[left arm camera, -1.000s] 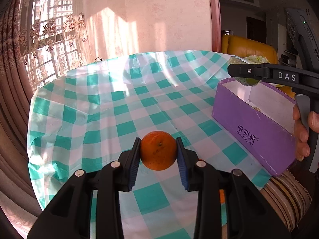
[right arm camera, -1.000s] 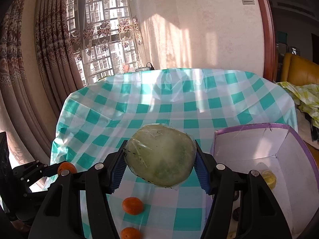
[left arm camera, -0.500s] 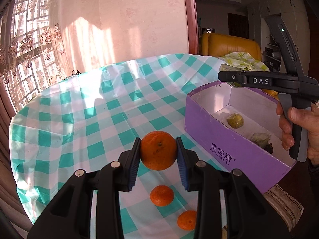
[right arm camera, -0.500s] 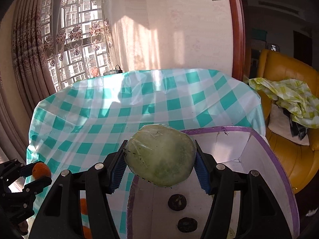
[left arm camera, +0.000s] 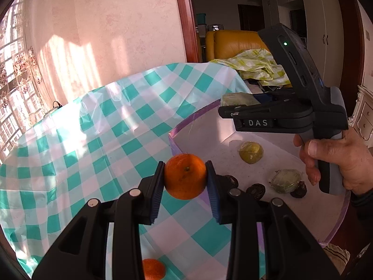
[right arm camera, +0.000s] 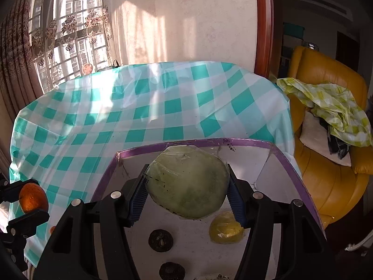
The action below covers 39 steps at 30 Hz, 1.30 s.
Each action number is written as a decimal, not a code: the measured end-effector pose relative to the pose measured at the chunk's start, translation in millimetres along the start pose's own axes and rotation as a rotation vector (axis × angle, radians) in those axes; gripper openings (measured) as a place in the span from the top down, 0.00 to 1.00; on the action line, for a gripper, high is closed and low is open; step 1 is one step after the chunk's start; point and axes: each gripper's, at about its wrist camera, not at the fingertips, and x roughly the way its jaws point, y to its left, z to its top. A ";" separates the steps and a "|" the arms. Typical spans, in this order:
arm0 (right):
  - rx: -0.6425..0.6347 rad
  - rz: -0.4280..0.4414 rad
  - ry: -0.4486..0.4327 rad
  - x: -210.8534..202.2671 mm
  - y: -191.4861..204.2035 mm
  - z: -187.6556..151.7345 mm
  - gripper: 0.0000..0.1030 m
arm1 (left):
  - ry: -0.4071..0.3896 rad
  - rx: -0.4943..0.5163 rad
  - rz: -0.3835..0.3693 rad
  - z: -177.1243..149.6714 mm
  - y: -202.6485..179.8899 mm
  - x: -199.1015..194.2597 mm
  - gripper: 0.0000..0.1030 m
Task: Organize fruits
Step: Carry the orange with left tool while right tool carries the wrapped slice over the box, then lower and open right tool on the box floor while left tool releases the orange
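Fruit held left: round orange mandarin (left arm camera: 185,176), clamped between the blue pads of the left gripper (left arm camera: 185,179), hanging over the teal-and-white checked tablecloth (left arm camera: 98,128) right at the near corner of the purple-rimmed cardboard box (left arm camera: 193,119).
Fruit held right: large pale-green round fruit in clear film (right arm camera: 187,183), squeezed between the blue pads of the right gripper (right arm camera: 187,191), poised over the white inside of the box, just inside its far rim.
Left gripper pose: tilted downward, fingers pointing toward the box's left wall.
Right gripper pose: tilted downward; a bare hand (left arm camera: 338,161) wraps its grey handle, seen side-on from the left wrist camera.
Box contents: one yellow-green wrapped fruit (left arm camera: 251,152), one paler green wrapped fruit (left arm camera: 284,180), three dark wrinkled round fruits, one (left arm camera: 256,190) beside the left gripper's right finger.
In the way: the box wall stands between the mandarin and the box floor.
On the cloth: one more mandarin (left arm camera: 152,269) below the left gripper, partly hidden by it.
Surroundings: yellow leather armchair (right arm camera: 326,107) with a crumpled yellow-green checked cloth (right arm camera: 331,107) to the right of the table; lace-curtained window (right arm camera: 67,30) at the left.
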 end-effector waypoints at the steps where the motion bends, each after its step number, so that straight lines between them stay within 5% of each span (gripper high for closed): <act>1: 0.001 -0.001 0.011 4.2 -2.4 -0.5 0.42 | 0.007 0.009 -0.005 2.7 -3.8 5.3 0.66; 14: 0.042 -0.022 0.236 54.5 -19.2 -17.0 0.42 | 0.149 0.114 -0.069 28.0 -41.8 80.4 0.66; 24: 0.087 -0.087 0.358 82.1 -35.9 -31.3 0.42 | 0.341 0.145 -0.090 39.0 -53.0 138.3 0.67; 32: 0.062 -0.153 0.391 89.5 -35.7 -36.7 0.42 | 0.480 0.206 -0.088 30.6 -68.8 180.7 0.67; 39: 0.051 -0.167 0.407 93.9 -34.2 -37.3 0.42 | 0.500 0.206 -0.115 25.3 -68.8 190.3 0.66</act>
